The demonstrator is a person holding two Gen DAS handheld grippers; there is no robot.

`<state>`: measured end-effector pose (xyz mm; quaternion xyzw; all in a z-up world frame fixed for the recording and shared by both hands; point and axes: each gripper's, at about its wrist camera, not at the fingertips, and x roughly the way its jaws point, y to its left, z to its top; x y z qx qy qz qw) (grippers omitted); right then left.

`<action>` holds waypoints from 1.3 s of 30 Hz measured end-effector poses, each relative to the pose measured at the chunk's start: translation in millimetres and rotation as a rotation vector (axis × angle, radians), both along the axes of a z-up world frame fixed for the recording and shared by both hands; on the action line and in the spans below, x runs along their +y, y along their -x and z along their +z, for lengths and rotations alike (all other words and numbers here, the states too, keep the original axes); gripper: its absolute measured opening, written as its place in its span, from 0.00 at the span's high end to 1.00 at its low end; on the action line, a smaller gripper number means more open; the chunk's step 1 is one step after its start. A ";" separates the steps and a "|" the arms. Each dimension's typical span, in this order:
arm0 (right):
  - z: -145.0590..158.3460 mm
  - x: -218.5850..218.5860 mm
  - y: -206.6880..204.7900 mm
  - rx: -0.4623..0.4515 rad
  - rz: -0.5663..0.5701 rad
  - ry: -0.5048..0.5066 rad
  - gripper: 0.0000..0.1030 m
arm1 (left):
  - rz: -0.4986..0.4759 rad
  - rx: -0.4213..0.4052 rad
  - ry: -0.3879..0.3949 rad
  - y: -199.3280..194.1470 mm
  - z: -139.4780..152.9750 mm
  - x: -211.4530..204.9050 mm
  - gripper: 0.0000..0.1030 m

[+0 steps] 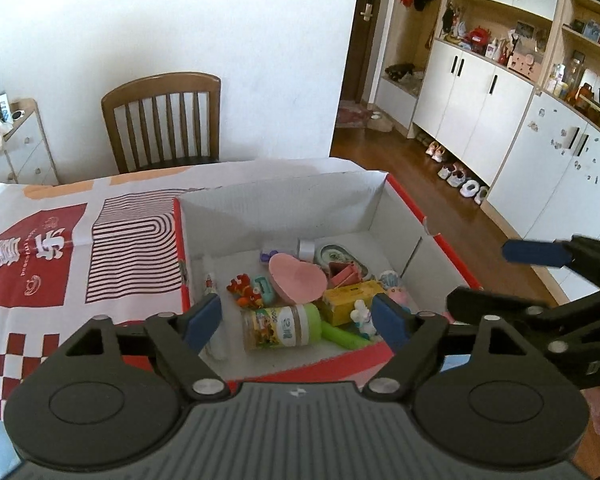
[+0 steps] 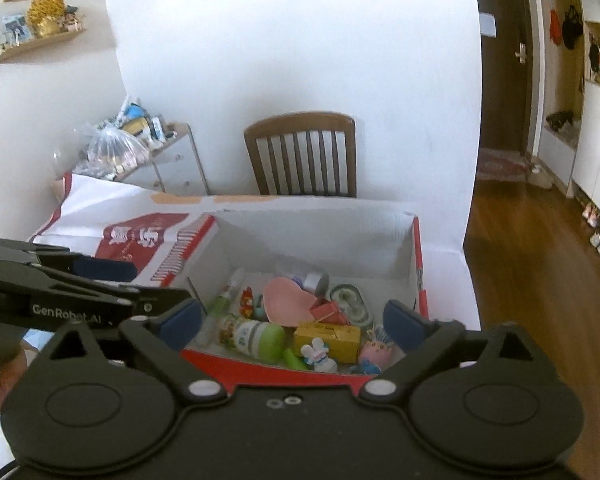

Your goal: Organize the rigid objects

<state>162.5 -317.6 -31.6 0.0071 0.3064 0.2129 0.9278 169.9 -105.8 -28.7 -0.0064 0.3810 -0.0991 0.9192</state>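
Note:
A red-and-white cardboard box stands open on the table, holding several small things. Among them are a pink heart-shaped dish, a green-capped jar lying on its side, a yellow carton and a white rabbit figure. My left gripper hangs above the box's near end, open, with nothing between its blue pads. My right gripper is also open and empty over the near edge. Each gripper shows at the side of the other's view.
The table wears a red-and-white patterned cloth left of the box. A wooden chair stands behind the table against the white wall. White cabinets and shoes line the wood floor to the right; a cluttered drawer unit sits at left.

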 end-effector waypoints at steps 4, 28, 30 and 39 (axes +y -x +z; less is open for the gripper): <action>6.2 -1.7 9.3 -0.031 0.003 -0.013 0.00 | 0.014 0.007 0.010 9.6 0.5 1.9 0.14; 7.7 -9.0 29.0 -0.054 -0.038 -0.056 0.00 | 0.060 -0.071 0.001 46.5 18.8 -1.3 0.02; 6.8 -9.6 29.7 -0.052 -0.041 -0.054 0.00 | 0.056 -0.069 -0.013 46.4 18.1 -4.1 0.02; 3.0 -12.9 31.5 -0.030 -0.062 -0.053 0.00 | 0.054 -0.046 -0.009 47.3 12.5 -5.1 0.02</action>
